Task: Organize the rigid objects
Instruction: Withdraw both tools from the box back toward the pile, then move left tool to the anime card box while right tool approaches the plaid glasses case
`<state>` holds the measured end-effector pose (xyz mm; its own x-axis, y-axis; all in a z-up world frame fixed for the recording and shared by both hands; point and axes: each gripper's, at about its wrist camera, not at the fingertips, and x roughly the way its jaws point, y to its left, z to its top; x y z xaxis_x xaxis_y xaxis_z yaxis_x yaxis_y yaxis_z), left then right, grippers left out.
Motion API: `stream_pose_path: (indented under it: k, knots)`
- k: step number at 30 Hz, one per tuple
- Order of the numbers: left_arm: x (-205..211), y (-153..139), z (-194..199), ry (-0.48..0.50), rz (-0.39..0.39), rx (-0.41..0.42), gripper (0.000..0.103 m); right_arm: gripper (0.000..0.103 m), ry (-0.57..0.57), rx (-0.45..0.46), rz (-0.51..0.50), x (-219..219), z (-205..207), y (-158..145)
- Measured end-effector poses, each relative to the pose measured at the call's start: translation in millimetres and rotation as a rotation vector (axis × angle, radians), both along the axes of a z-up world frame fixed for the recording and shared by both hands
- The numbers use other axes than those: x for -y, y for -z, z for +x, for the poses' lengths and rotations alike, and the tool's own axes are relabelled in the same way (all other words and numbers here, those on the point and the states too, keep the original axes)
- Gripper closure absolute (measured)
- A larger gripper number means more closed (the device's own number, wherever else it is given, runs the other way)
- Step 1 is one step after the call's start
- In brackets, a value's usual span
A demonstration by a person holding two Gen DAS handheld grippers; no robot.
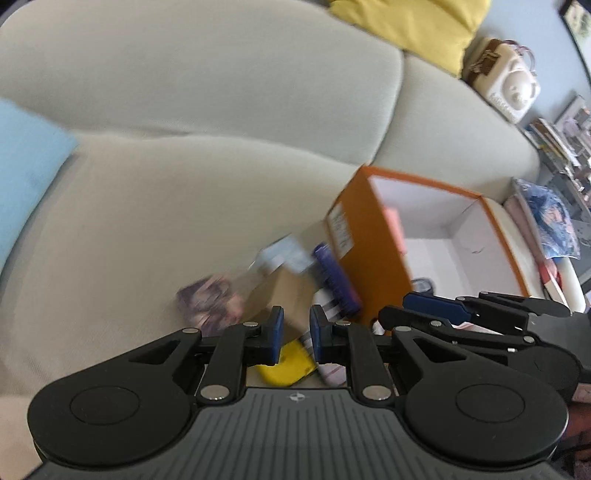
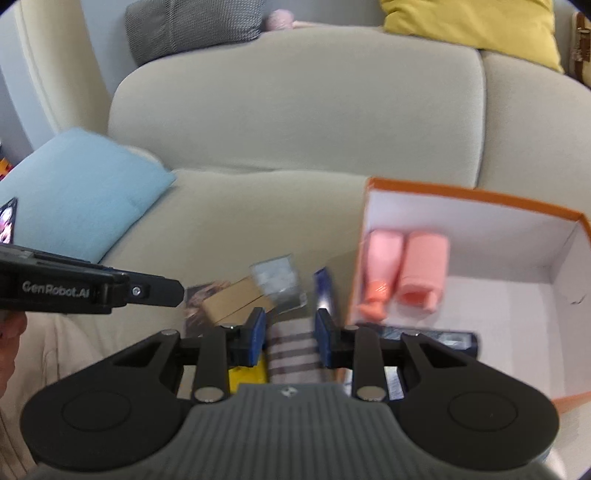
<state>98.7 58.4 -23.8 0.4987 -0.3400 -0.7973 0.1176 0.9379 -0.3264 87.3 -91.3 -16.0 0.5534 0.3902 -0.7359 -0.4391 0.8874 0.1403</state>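
An orange box (image 2: 476, 195) with a white inside stands on the sofa seat; two pink items (image 2: 402, 273) and a dark blue one (image 2: 448, 339) lie in it. Left of it sits a blurred pile: a brown carton (image 2: 236, 301), a clear packet (image 2: 277, 282), a purple-blue item (image 1: 336, 282), a yellow thing (image 1: 288, 363), a striped piece (image 2: 293, 349) and a picture card (image 1: 207, 304). My left gripper (image 1: 297, 334) hangs over the pile, its pads a narrow gap apart with nothing between them. My right gripper (image 2: 290, 336) is open at the box's near left corner; the striped piece shows through its gap.
The beige sofa (image 1: 184, 206) carries a light blue cushion (image 2: 81, 199) at the left, a yellow cushion (image 2: 476, 22) and a grey one (image 2: 192, 26) on its back. Right of the sofa are a white bag (image 1: 506, 85), books (image 1: 554, 140) and folded cloths (image 1: 550, 221).
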Motion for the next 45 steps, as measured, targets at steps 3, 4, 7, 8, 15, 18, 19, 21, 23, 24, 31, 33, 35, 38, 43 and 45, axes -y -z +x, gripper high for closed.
stream_pose_path:
  k: [3, 4, 7, 8, 15, 18, 19, 21, 23, 24, 31, 33, 35, 38, 43, 45]
  knots:
    - [-7, 13, -2, -0.015, 0.012, -0.026, 0.083, 0.072, -0.030, -0.031, -0.016, -16, -6, 14]
    - [-9, 17, -2, -0.018, 0.018, -0.034, 0.082, 0.072, -0.035, -0.041, -0.024, -21, -6, 18]
    - [-19, 28, -1, -0.051, 0.014, -0.059, 0.076, 0.071, -0.048, -0.062, -0.039, -32, -4, 29]
    - [-22, 31, 0, -0.062, 0.014, -0.066, 0.075, 0.070, -0.052, -0.068, -0.042, -34, -2, 31]
    - [-32, 46, 16, -0.103, 0.039, -0.098, 0.057, 0.056, -0.086, -0.074, -0.081, -53, 11, 38]
    - [-38, 55, 28, -0.169, 0.035, -0.144, 0.044, 0.056, -0.097, -0.057, -0.111, -59, 21, 39]
    - [-41, 57, 32, -0.191, 0.024, -0.158, 0.040, 0.056, -0.100, -0.055, -0.112, -60, 25, 36]
    - [-43, 62, 43, -0.221, 0.002, -0.187, 0.037, 0.056, -0.108, -0.047, -0.115, -64, 34, 33]
    - [-42, 67, 53, -0.239, 0.001, -0.216, 0.032, 0.056, -0.123, -0.048, -0.132, -70, 44, 34]
    - [-41, 70, 58, -0.245, 0.003, -0.226, 0.030, 0.056, -0.126, -0.052, -0.145, -73, 49, 34]
    - [-34, 92, 78, -0.302, 0.004, -0.306, 0.022, 0.056, -0.157, -0.032, -0.234, -82, 60, 40]
    - [-30, 98, 81, -0.303, 0.025, -0.315, 0.022, 0.056, -0.154, -0.038, -0.247, -81, 63, 44]
    - [-26, 103, 85, -0.304, 0.054, -0.323, 0.024, 0.056, -0.141, -0.040, -0.252, -80, 68, 47]
    - [-27, 105, 83, -0.289, 0.029, -0.314, 0.035, 0.056, -0.137, -0.037, -0.259, -79, 70, 49]
    - [-38, 92, 71, -0.295, 0.051, -0.269, 0.079, 0.057, -0.172, -0.023, -0.284, -75, 65, 46]
    - [-45, 87, 65, -0.285, 0.084, -0.252, 0.092, 0.061, -0.185, -0.025, -0.289, -71, 58, 44]
